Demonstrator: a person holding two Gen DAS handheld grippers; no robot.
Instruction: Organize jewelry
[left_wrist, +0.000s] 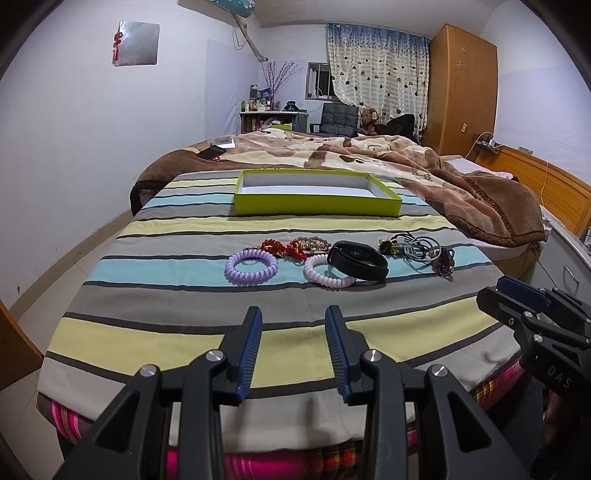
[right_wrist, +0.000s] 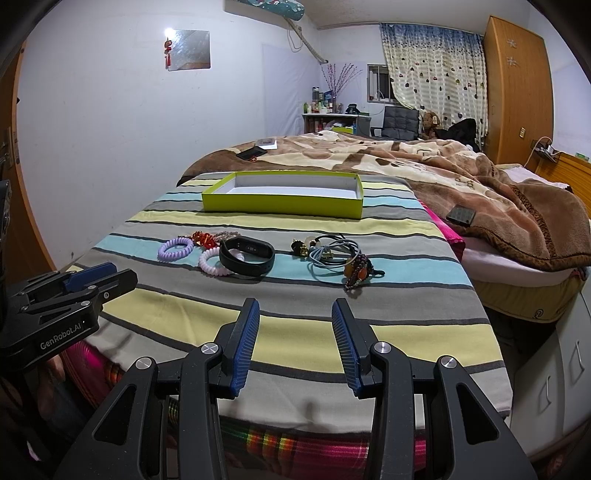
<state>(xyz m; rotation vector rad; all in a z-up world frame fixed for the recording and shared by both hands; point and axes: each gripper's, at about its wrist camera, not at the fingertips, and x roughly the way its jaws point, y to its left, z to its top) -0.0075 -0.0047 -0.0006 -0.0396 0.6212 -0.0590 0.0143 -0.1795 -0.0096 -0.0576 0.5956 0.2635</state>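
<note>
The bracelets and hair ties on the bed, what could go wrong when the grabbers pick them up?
1. The black band rests on the pink coil tie, so lifting one may drag the other.
2. The grey cords and beaded bracelet are tangled together and might come up as one clump.
3. The green box lies beyond the jewelry, so something loosely gripped could drop on the way.

Both tools are built alike: the left tongs (left_wrist: 293, 317) and the right tongs (right_wrist: 295, 310) have matte black angular plastic frames with triangular cut-outs in the arms. Each finger carries a long blue ribbed pad (left_wrist: 252, 350) on its inner face. Round silver screws (right_wrist: 209, 348) mark the linkage pivots. White lettering reads "GenRobot.AI" on the left body and "DAS" on the right one.
</note>
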